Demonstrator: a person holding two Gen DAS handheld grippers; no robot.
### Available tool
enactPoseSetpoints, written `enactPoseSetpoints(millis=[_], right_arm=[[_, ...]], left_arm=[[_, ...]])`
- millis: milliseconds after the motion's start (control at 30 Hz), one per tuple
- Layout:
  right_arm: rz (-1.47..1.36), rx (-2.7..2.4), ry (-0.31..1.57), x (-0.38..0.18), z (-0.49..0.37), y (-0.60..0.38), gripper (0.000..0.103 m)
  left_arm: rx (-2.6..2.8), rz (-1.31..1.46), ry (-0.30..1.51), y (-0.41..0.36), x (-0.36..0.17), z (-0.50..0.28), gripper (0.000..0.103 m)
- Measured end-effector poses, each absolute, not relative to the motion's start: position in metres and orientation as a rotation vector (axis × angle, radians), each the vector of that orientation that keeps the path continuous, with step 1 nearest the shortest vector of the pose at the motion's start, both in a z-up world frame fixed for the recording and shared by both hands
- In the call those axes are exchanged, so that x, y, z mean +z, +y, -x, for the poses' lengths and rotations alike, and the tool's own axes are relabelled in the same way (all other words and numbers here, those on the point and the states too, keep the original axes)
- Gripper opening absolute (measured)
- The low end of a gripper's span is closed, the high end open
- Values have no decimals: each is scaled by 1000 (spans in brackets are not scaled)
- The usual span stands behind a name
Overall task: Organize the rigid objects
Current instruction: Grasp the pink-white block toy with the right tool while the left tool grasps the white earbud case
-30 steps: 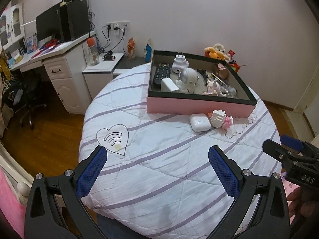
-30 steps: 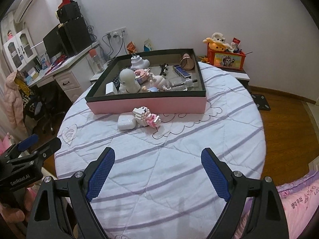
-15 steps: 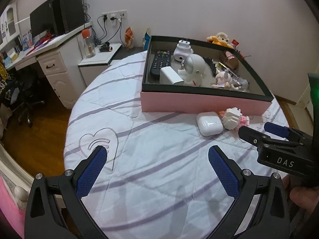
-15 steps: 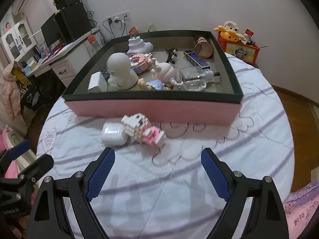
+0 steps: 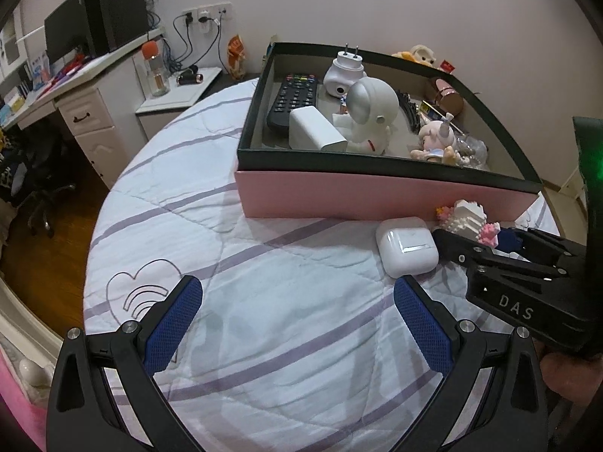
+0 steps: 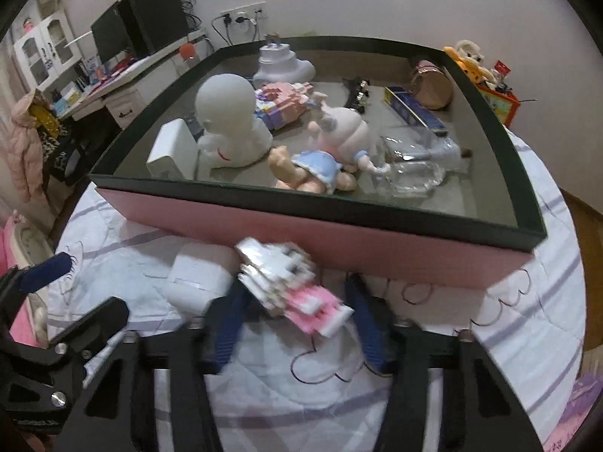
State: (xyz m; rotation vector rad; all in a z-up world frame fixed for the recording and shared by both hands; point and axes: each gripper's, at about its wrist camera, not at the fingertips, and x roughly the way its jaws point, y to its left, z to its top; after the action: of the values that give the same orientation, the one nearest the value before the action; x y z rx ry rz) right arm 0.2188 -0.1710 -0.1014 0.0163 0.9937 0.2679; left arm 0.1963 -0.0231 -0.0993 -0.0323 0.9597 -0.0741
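Note:
A pink box with a dark rim [image 5: 377,197] [image 6: 301,226] stands on the round quilted table and holds several toys, a remote and a glass bottle. In front of it lie a white earbud case [image 5: 407,250] [image 6: 198,282] and a white and pink block figure [image 5: 471,220] [image 6: 290,286]. My right gripper [image 6: 297,324] is open, its blue fingers on either side of the block figure, not closed on it. It also shows in the left wrist view [image 5: 478,241]. My left gripper [image 5: 297,324] is open and empty above the quilt, short of the earbud case.
A white desk with a monitor [image 5: 75,37] and a low white side table [image 5: 181,90] stand to the left beyond the table edge. An orange toy box [image 6: 490,90] sits behind the pink box at the right. Wooden floor surrounds the table.
Both grippers have moved forward toward the pink box. My right gripper's fingers have come down around the block figure and narrowed. The left gripper stays wide open.

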Motion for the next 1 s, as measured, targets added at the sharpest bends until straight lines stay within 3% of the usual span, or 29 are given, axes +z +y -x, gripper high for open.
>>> enactPoseSetpoints(millis=[800,867,967,1000], right_arm=[[-115,182,971,-94,-201,-224,49],[-118,182,969,-94,-201,-224,49],[-124,183,967,-93,-199,-225,49],[-125,184,966,-93,-198,-225,49]], left_arm=[[-100,-67,962,-83,-126,-234,102],[-111,-60,953,-83,-125,-233,97],[-127,-52,932,-80,-120,-229,72],[-133,-47,926,-77,-118,-226,57]])
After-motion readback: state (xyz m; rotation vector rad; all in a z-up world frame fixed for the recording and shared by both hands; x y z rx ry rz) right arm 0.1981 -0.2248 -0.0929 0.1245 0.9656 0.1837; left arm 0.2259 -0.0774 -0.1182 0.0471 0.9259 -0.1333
